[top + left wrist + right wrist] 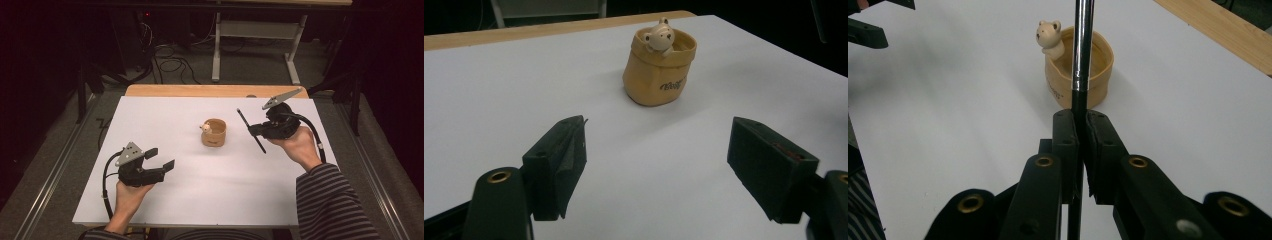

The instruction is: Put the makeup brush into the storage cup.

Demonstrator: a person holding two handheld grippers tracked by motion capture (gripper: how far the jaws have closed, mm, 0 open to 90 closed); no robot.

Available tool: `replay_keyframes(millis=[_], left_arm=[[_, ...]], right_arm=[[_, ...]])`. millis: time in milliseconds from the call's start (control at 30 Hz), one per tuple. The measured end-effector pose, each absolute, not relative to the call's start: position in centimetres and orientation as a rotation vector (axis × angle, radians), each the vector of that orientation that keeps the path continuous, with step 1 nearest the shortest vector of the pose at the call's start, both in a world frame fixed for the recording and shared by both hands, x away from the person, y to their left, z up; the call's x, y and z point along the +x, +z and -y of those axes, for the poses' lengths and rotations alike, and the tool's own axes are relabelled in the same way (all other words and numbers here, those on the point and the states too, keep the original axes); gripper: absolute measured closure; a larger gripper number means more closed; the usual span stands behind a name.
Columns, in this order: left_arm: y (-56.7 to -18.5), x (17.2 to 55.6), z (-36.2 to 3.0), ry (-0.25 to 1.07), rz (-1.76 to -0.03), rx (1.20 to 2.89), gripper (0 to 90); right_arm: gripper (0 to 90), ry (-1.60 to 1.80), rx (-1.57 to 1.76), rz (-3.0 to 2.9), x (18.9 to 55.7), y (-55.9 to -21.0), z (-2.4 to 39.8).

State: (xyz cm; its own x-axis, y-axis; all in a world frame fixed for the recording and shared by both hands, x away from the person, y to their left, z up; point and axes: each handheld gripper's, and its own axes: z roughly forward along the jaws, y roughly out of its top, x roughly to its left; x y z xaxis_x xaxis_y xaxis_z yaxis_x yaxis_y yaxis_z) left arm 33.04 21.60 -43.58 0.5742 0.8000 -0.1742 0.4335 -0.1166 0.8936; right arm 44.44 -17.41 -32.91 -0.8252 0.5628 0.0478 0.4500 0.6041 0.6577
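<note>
Right gripper view: right gripper (1080, 125) clamps a thin glossy black pen (1082, 45); left gripper (656, 170) gapes wide near the squat tan pot (659, 70).

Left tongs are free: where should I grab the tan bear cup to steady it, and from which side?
Take the tan bear cup across its lower body, coming in level from the left tongs' side. It stands upright and its walls are rounded, so the open jaws can straddle it. Stay below the rim: the little bear perches there, and the pen in the right tongs needs the mouth free.
</note>
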Motion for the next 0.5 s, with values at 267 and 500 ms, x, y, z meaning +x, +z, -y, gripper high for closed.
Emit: replay_keyframes(millis=[267, 500], left_arm=[[-43.59, 33.05, -21.58, 0.43, -1.023, 1.747, 24.0], [-43.62, 33.1, -21.57, 0.429, -1.024, 1.751, 24.1]], right_arm=[[86.0, 1.048, 0.852, -2.653, 44.64, -32.96, 17.11], [86.0, 1.07, 0.857, -2.637, 44.87, -32.94, 16.84]])
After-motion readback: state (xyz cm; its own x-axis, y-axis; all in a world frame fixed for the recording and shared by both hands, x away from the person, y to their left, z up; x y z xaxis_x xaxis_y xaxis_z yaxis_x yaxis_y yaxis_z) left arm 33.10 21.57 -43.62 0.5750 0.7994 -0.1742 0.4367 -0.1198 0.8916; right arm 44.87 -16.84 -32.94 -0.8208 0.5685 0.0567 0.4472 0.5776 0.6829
